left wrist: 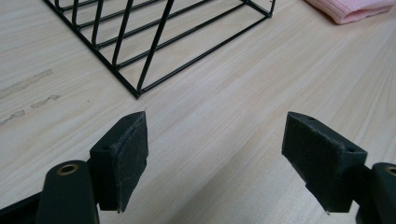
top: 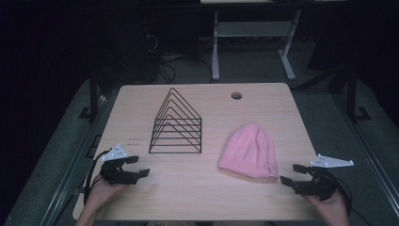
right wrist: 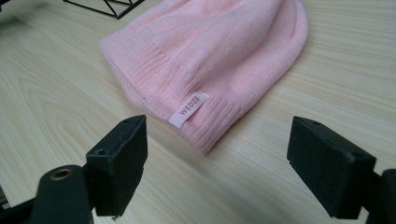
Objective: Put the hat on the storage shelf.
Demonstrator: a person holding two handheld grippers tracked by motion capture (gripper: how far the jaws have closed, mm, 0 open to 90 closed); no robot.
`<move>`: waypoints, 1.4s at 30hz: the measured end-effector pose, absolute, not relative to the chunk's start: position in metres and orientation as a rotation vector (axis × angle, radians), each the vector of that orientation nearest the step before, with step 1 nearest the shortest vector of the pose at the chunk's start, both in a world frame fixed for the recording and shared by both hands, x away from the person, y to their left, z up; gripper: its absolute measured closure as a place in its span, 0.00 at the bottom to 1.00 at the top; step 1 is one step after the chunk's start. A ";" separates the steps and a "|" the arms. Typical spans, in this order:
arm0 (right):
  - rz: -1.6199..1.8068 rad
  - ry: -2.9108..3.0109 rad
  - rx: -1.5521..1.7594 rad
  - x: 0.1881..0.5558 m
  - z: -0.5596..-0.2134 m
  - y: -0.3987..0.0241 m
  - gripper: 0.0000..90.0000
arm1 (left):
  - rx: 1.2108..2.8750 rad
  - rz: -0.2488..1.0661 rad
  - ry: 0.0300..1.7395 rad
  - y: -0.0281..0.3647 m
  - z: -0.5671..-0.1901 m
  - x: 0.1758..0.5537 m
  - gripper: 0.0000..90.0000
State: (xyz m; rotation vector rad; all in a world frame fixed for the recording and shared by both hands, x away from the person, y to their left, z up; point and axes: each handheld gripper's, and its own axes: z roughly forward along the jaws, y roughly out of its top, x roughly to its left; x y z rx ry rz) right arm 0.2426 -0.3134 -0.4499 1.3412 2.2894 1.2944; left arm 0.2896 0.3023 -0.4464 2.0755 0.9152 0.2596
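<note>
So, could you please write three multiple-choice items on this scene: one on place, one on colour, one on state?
1. Which gripper is nearer the beanie?
A. the left gripper
B. the right gripper
C. both equally

2. What colour is the wire rack?
A. white
B. black
C. red

3. How is the left gripper?
A. open, holding nothing
B. shut on the rack
C. shut on the beanie

Answers:
1 B, the right gripper sits just off the beanie's ribbed edge.
2 B, its wires are black.
3 A, its jaws stand apart over the bare table.
</note>
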 end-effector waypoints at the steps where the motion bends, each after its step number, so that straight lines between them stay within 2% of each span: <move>1: 1.296 2.291 1.324 0.244 -0.450 -0.314 0.22 | 2.077 0.263 0.915 0.303 -0.446 0.290 0.25; 11: 1.291 2.327 1.315 0.251 -0.446 -0.310 0.21 | 2.071 0.261 0.918 0.305 -0.447 0.290 0.25; 20: 1.261 2.367 1.311 0.276 -0.435 -0.311 0.22 | 2.044 0.274 0.953 0.314 -0.446 0.288 0.25; 42: 1.218 2.496 1.320 0.367 -0.417 -0.297 0.23 | 2.036 0.287 0.968 0.315 -0.445 0.289 0.25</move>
